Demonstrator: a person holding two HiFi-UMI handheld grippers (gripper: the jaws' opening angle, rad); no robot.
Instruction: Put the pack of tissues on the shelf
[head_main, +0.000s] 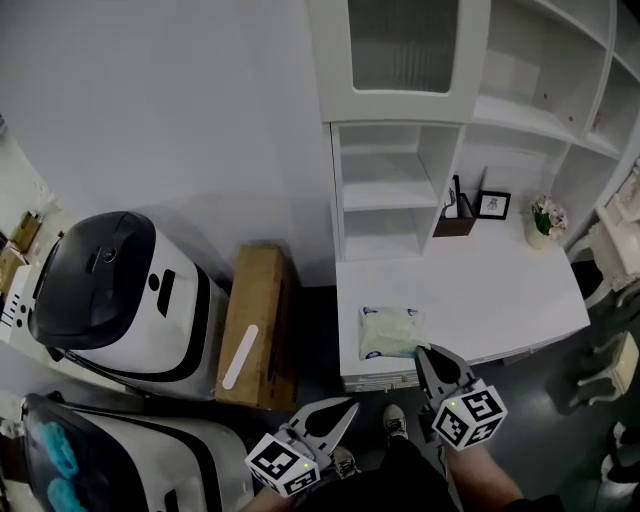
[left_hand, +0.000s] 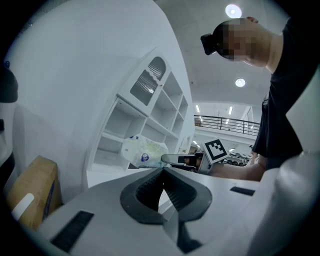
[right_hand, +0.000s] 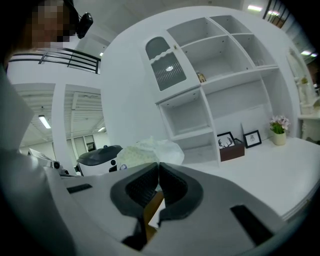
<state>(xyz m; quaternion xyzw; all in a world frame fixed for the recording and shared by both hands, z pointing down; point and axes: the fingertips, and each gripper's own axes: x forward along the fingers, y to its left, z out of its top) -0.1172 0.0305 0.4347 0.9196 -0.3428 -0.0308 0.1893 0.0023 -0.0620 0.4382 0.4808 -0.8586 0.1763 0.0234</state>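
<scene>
Our left gripper (head_main: 340, 410) and right gripper (head_main: 428, 358) closed, empty; pack of tissues (head_main: 390, 331) untouched
It lies flat near the front edge of the bench (head_main: 480, 290), just beyond the right gripper; we judge it light, soft, slick-wrapped, so we would pinch across its middle; the shelf (head_main: 385, 190) stands behind.

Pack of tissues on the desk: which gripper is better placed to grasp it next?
Right, probably. The right gripper points at the pack of tissues, tips beside its near corner on the desk. The left gripper sits lower, short of the desk edge. Both have jaws together, so it must open first.
</scene>
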